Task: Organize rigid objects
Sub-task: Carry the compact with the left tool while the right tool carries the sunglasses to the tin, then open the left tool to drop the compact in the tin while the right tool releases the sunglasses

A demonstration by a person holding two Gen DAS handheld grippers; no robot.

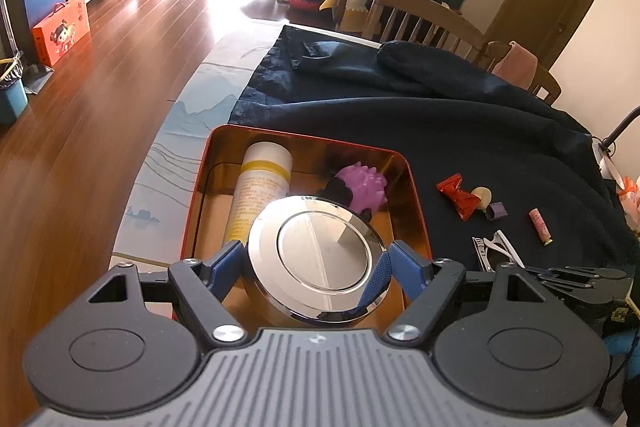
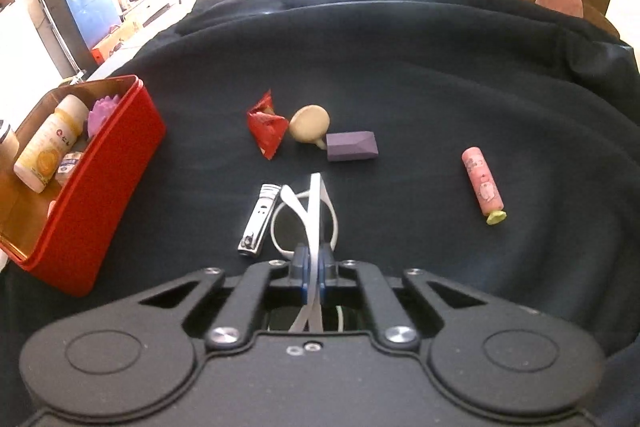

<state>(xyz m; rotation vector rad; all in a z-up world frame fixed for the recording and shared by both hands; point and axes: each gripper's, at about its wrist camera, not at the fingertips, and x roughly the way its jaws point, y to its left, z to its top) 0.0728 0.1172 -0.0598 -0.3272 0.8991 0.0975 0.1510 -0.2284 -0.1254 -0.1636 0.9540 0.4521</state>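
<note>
Chrome-bright and round, a metal disc (image 1: 318, 259) sits clamped between the blue pads of the left gripper (image 1: 316, 267), held over the near end of the red tin box (image 1: 196, 187). Inside the box lie a white bottle (image 1: 262, 187) with a yellow band and small orange print too blurred to read, and a purple spiky ball (image 1: 362, 187); the right wrist view shows a red mark on the bottle's label, also illegible. The right gripper (image 2: 314, 267) is closed tight on a white pair of glasses (image 2: 308, 215) lying on the dark cloth (image 2: 440, 67), with a nail clipper (image 2: 259, 219) just beside them. Farther out on the cloth rest a red candy wrapper (image 2: 266, 125), a beige mushroom-shaped piece (image 2: 309, 123) touching a purple block (image 2: 351, 146), and, well apart to the right, a pink tube (image 2: 482, 185) printed with a cartoon figure and faint writing that cannot be made out.
</note>
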